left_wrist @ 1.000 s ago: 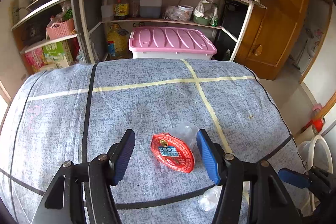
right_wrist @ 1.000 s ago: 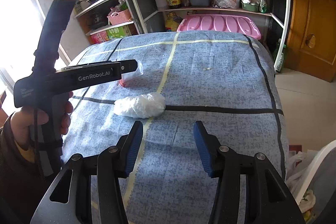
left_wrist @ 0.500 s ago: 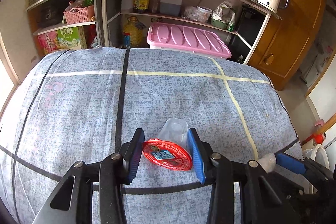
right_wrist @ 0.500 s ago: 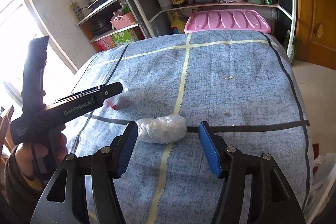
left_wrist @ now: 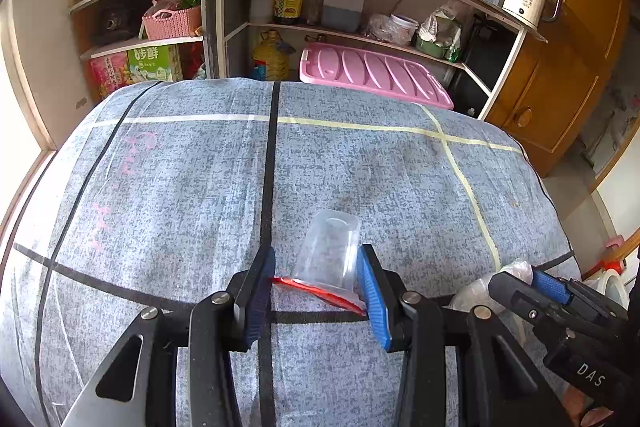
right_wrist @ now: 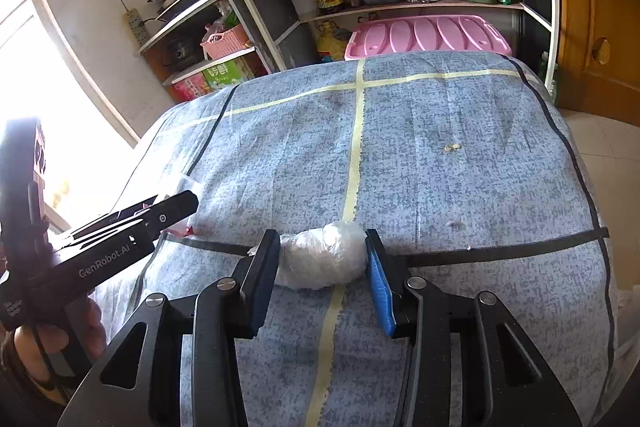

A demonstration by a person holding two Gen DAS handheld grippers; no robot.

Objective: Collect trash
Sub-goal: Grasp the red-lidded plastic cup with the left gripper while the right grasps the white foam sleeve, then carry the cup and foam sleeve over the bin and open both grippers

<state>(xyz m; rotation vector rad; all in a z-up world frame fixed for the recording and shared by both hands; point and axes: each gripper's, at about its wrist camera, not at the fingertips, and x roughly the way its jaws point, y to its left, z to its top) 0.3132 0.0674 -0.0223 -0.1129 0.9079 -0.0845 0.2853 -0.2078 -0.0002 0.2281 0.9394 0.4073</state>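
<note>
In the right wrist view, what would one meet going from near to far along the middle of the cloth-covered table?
right gripper → crumpled plastic bag between its closing jaws → black stripe → yellow tape cross → pink bin lid

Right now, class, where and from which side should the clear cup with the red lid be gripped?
Grip the clear cup across its side walls near the red lid, coming from above at the lid end. It lies tipped over, so the left gripper spans that widest part.

Left hand-held gripper (left_wrist: 316,291) clamps something, angled downward; right hand-held gripper (right_wrist: 322,275) is closing, likewise angled.
</note>
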